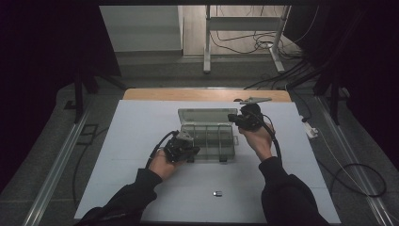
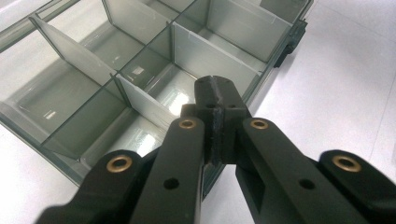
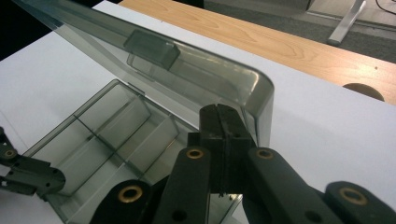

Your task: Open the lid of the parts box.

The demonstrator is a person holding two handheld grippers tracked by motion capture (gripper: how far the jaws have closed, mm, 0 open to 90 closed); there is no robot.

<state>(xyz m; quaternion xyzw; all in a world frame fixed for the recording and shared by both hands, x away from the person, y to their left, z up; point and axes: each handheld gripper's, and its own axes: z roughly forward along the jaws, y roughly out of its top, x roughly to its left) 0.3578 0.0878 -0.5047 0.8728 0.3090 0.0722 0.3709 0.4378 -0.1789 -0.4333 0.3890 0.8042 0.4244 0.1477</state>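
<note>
A clear grey compartment box lies open in the middle of the white sheet, its lid tilted up at the far side. My left gripper is shut, with its tip over the box's near left wall; in the left gripper view the closed jaws point down at a divider, nothing between them. My right gripper is shut at the box's far right corner. In the right gripper view its tip sits just under the rounded corner of the raised lid. The compartments look empty.
A small dark metal piece lies on the white sheet near the front edge. A bare wooden strip runs along the table's far edge. A white plug rests at the right edge. Cables and desk legs stand beyond.
</note>
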